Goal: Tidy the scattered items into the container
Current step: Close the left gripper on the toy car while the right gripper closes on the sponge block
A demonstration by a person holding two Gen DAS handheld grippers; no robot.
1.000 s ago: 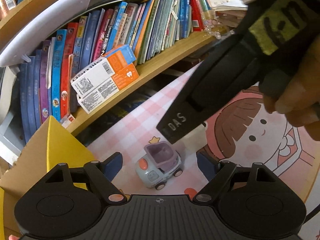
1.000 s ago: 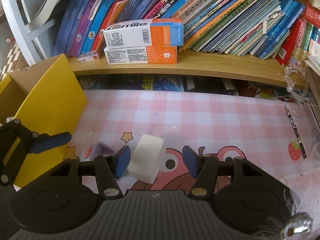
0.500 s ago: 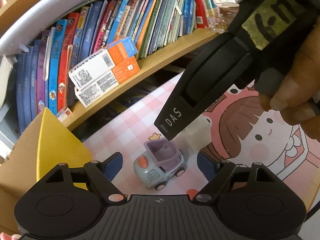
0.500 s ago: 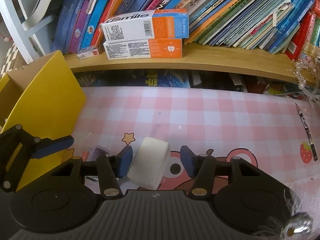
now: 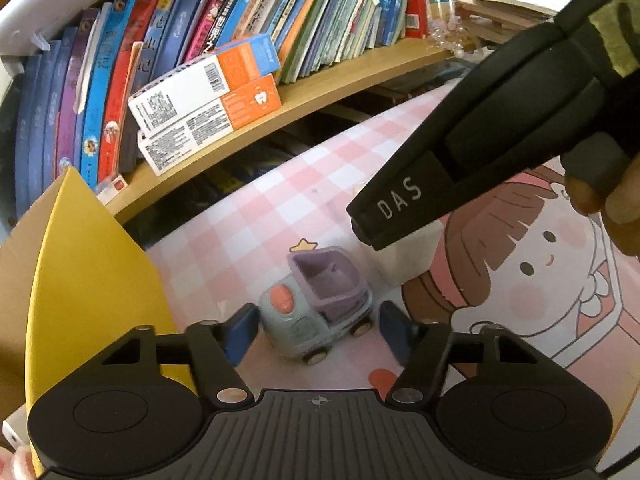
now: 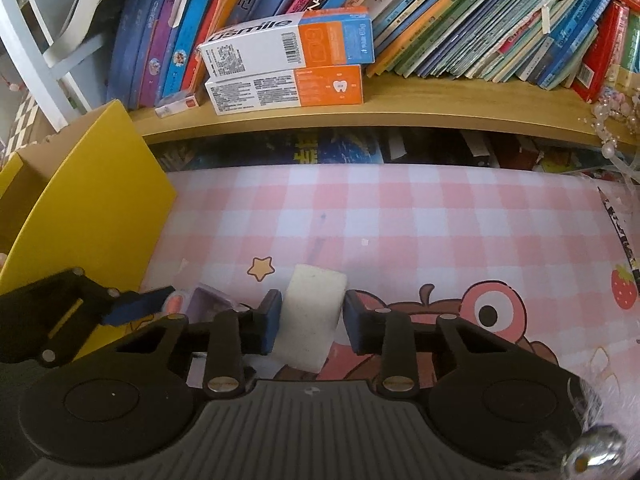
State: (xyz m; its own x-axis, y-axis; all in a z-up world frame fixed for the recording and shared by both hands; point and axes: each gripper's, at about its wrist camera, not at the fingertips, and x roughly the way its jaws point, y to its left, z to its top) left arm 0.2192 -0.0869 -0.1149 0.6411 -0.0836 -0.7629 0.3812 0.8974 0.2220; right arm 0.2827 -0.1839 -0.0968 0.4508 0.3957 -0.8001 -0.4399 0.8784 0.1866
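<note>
Sponge, probably soft and light, sat between the right claw's near-closed pads; left claw gaped around the toy car.

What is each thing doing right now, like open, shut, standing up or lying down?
Left gripper: open, fingers either side of the toy car.
Right gripper: open, fingers either side of the white sponge block.
Toy car: upright on its wheels, not gripped.
White sponge block: lying flat on the mat.
Yellow cardboard box: open on top.
Toothpaste boxes: stacked, lying flat on the shelf.
</note>
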